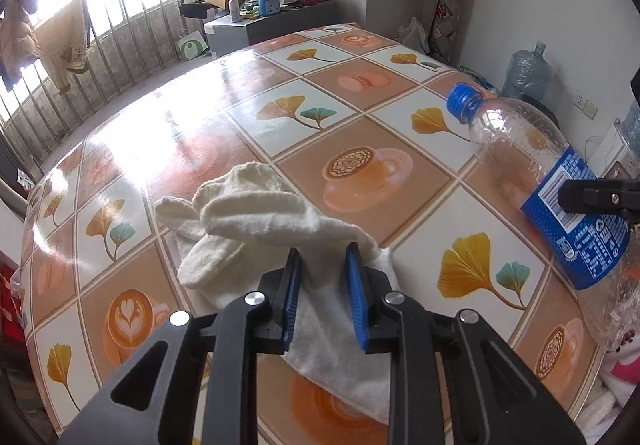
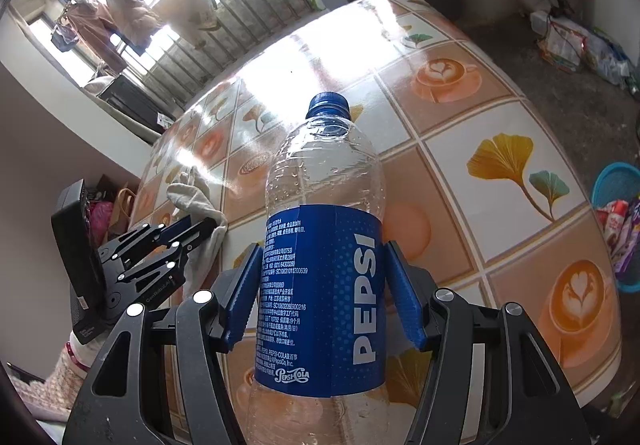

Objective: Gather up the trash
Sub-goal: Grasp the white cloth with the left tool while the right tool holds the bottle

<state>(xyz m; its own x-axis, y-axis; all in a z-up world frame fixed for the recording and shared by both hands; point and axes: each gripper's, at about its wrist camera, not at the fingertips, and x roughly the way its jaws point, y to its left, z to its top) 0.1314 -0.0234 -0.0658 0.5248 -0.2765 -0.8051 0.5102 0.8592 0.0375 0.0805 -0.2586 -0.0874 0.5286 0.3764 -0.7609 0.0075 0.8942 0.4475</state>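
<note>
R tool (image 2: 324,297) clamps bottle (image 2: 320,245); L tool (image 1: 322,273) on towel (image 1: 256,213).

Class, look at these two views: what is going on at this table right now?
A person is clearing a table with two handheld grippers. The right gripper has its jaws on both sides of an empty Pepsi bottle, gripping it at the blue label and holding it tilted over the table. The left gripper sits with jaws open over a crumpled white towel, which lies on the tabletop, not clamped.
</note>
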